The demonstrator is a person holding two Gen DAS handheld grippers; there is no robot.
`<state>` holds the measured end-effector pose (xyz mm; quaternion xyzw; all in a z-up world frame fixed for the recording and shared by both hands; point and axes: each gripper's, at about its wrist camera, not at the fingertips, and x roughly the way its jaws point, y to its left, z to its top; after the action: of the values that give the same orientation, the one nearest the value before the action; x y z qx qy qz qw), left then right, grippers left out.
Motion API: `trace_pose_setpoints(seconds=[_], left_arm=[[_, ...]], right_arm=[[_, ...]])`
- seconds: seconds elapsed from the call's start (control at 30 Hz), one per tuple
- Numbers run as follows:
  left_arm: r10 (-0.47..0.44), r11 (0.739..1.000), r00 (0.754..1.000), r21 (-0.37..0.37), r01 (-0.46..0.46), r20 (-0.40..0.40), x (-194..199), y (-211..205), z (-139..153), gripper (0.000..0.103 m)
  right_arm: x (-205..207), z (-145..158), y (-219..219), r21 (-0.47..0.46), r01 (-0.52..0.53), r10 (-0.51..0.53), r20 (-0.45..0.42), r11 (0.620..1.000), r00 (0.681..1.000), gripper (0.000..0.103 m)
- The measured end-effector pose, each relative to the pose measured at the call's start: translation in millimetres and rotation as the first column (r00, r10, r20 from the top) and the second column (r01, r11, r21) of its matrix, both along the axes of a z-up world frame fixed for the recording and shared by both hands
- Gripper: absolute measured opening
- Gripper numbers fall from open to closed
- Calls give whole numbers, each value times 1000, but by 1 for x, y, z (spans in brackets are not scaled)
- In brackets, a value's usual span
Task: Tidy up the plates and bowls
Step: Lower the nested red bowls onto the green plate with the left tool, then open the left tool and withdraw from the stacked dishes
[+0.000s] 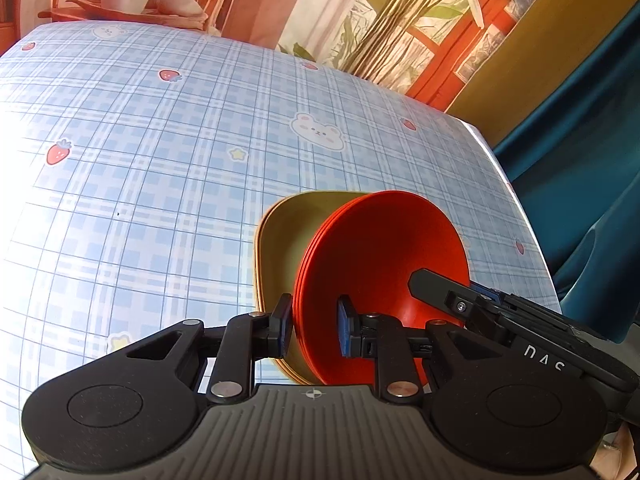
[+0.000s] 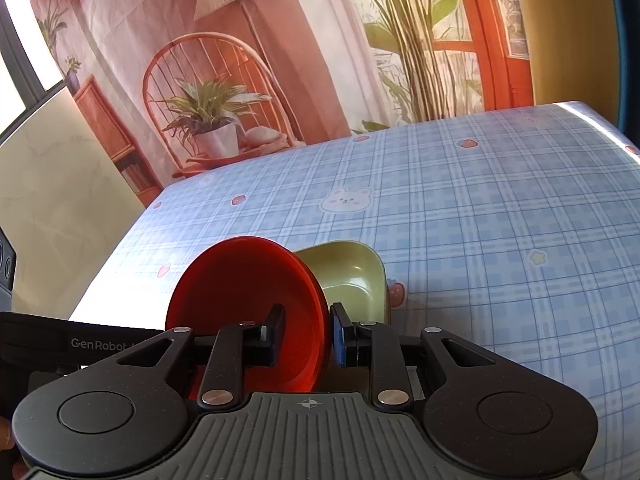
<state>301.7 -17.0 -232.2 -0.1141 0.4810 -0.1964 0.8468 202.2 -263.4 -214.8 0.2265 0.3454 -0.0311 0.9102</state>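
Note:
A stack of red plates (image 1: 380,264) sits nested in a stack of olive-green square bowls (image 1: 284,248). My left gripper (image 1: 314,326) is shut on the rim of the red plates, one finger outside and one inside. My right gripper (image 2: 306,334) is shut on the opposite rim of the same red plates (image 2: 244,292), with the green bowls (image 2: 352,280) behind them. The whole stack is held tilted over the table between both grippers. The right gripper's body also shows in the left wrist view (image 1: 516,320).
The table carries a blue plaid cloth (image 1: 160,184) with bears and strawberries. Its right edge (image 1: 520,208) borders a teal curtain. A printed backdrop (image 2: 240,80) hangs behind the far edge. A pale panel (image 2: 52,208) stands left of the table.

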Motion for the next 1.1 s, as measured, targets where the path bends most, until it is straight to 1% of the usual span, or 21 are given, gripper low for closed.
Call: trace_pose_setpoints(seconds=[0.07, 0.43, 0.63, 0.83, 0.93, 1.0, 1.03, 1.1], left_arm=[[7, 1000, 1000, 5, -7, 7, 1, 0, -1, 23], [16, 1000, 1000, 16, -16, 15, 0, 0, -1, 23], [16, 998, 999, 60, -19, 42, -7, -4, 6, 23], [20, 996, 995, 86, -29, 98, -16, 1, 22, 33], [20, 994, 990, 102, -34, 137, -23, 2, 35, 34], [20, 993, 986, 111, -39, 163, -30, 3, 44, 36], [21, 992, 984, 117, -43, 179, -33, 3, 49, 39], [22, 990, 977, 131, -51, 214, -42, 5, 60, 44]], right_arm=[[3, -1, -1, -5, -4, 4, -5, 1000, 1000, 20], [7, -2, 0, -32, -13, 13, -15, 999, 1000, 19], [4, 4, 2, -44, -6, 6, -14, 999, 1000, 20], [-5, 20, 2, -83, 21, -20, 10, 996, 1000, 21], [-12, 29, 1, -98, 38, -36, 24, 994, 999, 21], [-18, 36, 2, -110, 47, -43, 37, 993, 998, 24], [-21, 39, 2, -116, 52, -47, 43, 992, 998, 27], [-27, 48, 3, -132, 61, -53, 59, 989, 997, 29]])
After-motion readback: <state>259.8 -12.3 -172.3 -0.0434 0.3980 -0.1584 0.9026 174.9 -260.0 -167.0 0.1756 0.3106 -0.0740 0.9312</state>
